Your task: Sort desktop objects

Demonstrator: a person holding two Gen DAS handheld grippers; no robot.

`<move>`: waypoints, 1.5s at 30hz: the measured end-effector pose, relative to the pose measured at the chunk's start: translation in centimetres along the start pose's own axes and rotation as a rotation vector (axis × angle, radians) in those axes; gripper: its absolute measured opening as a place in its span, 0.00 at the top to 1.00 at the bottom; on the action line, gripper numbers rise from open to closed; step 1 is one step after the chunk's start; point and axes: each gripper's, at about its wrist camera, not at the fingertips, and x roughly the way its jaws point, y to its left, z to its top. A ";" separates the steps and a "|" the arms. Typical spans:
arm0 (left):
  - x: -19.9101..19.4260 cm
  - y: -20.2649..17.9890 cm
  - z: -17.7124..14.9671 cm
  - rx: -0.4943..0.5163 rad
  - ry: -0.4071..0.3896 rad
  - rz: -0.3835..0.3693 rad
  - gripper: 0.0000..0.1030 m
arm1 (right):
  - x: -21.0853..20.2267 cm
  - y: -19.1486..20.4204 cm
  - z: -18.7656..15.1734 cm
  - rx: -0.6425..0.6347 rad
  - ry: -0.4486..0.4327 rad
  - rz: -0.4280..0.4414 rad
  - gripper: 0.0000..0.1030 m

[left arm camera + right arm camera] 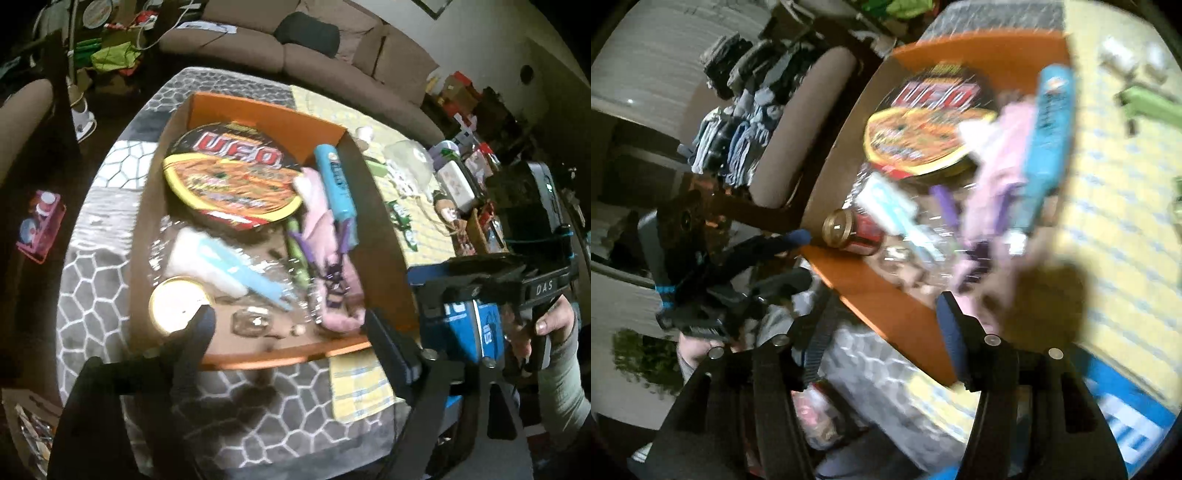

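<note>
The left gripper (291,328) hangs over the near end of the orange cardboard box (266,114), its 2 fingers spread wide with nothing between them; the gold-lidded jar (177,304) lies in the box just beside the left fingertip, and the pink cloth (332,258) lies close to the other; a UFO noodle bowl (232,177) and a blue tube (336,184) lie farther in; the right gripper (882,317) sits at the box's near corner, fingers parted and empty, the jar (846,230) beyond its fingertips.
</note>
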 end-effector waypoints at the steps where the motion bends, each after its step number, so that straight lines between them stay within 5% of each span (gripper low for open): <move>1: 0.2 -0.8 0.2 0.014 0.001 -0.002 0.12 | -1.4 -0.7 -0.3 0.007 -0.027 -0.014 0.44; 8: 2.7 -7.8 1.7 0.108 0.020 -0.022 0.04 | -10.0 -6.8 -1.3 0.064 -0.155 -0.157 0.39; 15: 6.2 -15.2 3.4 0.187 0.001 0.087 0.00 | -14.7 -11.9 -3.3 0.125 -0.237 -0.247 0.00; 27: 10.7 -23.9 5.4 0.285 -0.021 0.201 0.00 | -17.6 -15.8 -6.2 0.163 -0.263 -0.291 0.00; 38: 16.9 -23.5 12.1 0.208 0.011 0.216 0.00 | -19.4 -18.7 -3.7 0.146 -0.278 -0.374 0.00; 45: 25.5 -23.1 17.3 0.415 0.150 0.350 0.00 | -20.2 -22.1 -1.5 0.171 -0.312 -0.336 0.00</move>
